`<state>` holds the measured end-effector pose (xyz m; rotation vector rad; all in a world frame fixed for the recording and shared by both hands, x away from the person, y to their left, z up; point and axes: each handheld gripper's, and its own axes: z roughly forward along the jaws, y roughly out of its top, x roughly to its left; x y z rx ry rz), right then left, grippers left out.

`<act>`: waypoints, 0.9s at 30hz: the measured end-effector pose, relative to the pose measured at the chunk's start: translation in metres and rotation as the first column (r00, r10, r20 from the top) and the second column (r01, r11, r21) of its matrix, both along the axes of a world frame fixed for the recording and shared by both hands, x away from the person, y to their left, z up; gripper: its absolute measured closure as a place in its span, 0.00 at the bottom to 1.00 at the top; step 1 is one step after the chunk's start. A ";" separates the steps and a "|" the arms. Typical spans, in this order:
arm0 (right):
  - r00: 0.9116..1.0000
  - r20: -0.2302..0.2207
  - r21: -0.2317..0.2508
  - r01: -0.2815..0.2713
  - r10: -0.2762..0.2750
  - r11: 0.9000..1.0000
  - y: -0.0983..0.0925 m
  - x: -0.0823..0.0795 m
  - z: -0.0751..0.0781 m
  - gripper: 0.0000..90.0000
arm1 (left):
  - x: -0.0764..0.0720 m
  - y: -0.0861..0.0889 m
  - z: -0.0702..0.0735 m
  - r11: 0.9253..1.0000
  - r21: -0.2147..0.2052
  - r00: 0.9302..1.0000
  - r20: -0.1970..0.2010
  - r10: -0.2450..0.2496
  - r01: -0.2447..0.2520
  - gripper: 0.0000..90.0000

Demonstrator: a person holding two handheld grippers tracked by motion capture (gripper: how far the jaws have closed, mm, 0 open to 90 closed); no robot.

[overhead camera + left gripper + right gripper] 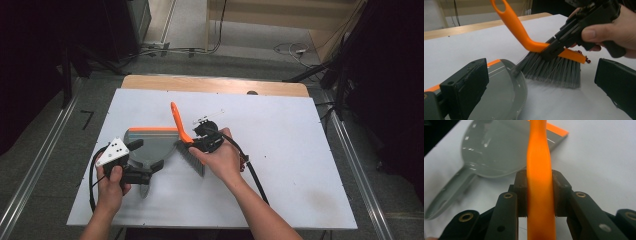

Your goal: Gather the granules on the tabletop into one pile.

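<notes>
A white table top (300, 150) carries a grey plastic dustpan (150, 145) with an orange strip along its front lip, lying flat left of centre, its short handle pointing back toward the person. Nothing can be made out inside the pan; its tray looks bare and shiny in the right gripper view. Just beside the pan's rim stands a small hand brush (549, 62) with an orange handle and grey bristles, the bristle tips resting on the table and bending slightly against the pan's edge. The right gripper (202, 142) is clamped on the orange handle just above the bristle block, both pads pressed flat against its sides. The left gripper (145, 162) hovers over the near part of the dustpan with its jaws spread wide, holding nothing. The brush is likely light, with a stiff, smooth plastic handle that could twist in the grip and soft bristles that give; low on the handle seems the steadiest place to hold. The pan looks light and prone to sliding, so bracing its handle would help.
</notes>
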<state>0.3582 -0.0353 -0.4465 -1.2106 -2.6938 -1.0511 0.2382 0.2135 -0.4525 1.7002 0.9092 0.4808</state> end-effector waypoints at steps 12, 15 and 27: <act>0.984 -0.020 -0.013 0.176 -0.176 0.984 -0.042 0.010 -0.011 0.76 | 0.000 -0.001 0.001 1.000 0.002 1.000 0.003 0.000 0.000 0.00; 0.980 -0.024 -0.012 0.199 -0.199 0.980 -0.052 0.010 -0.011 0.76 | 0.000 -0.002 0.000 1.000 0.006 1.000 0.000 -0.001 0.001 0.00; 0.963 -0.028 -0.014 0.268 -0.268 0.963 -0.089 0.013 -0.012 0.75 | 0.000 -0.003 0.000 1.000 0.004 1.000 0.001 -0.003 0.003 0.00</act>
